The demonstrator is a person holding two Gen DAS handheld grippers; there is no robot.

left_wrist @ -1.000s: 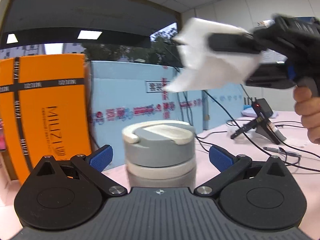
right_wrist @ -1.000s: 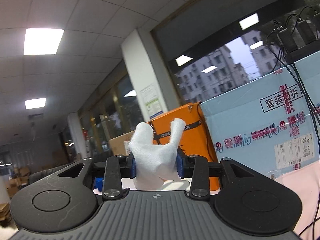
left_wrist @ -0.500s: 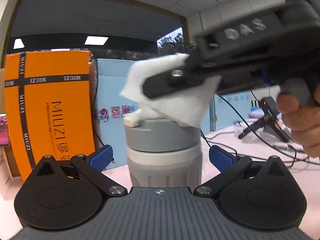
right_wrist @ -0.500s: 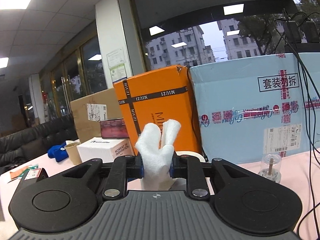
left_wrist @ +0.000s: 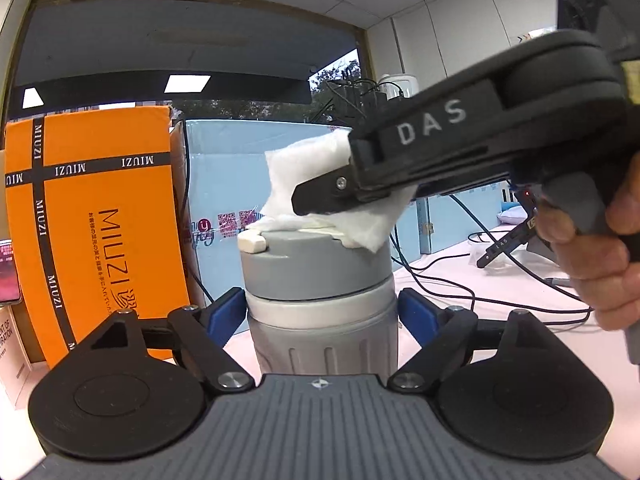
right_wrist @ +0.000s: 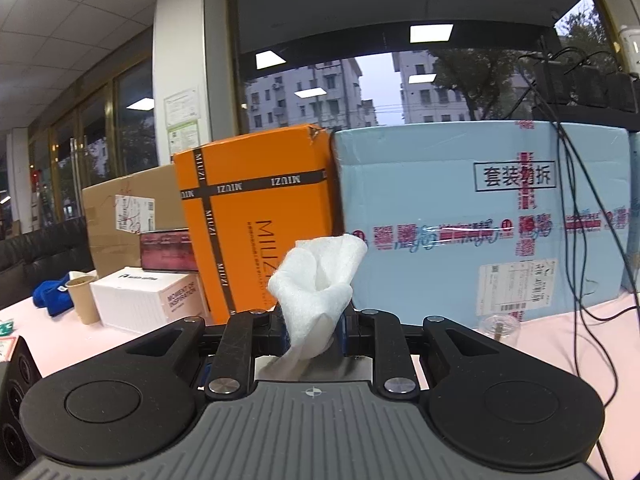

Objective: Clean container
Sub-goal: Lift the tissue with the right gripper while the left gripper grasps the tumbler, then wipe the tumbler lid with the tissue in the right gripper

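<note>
- Your left gripper (left_wrist: 322, 314) has its blue pads closed against both sides of the grey container (left_wrist: 322, 308), just below the pale ring under the lid.
- The container stands upright, long axis vertical, lid end up, over the pink table (left_wrist: 500, 292).
- Your right gripper (right_wrist: 312, 330) is clamped narrowly on a white wipe (right_wrist: 316, 280); the wipe's lower edge lies on the lid top, draping over its right rim.
- An orange box (left_wrist: 92, 220) stands behind, to the left.

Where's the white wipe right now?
In the left wrist view the white wipe is pinched in the right gripper, resting on the lid of the grey container, which the left gripper holds.
</note>
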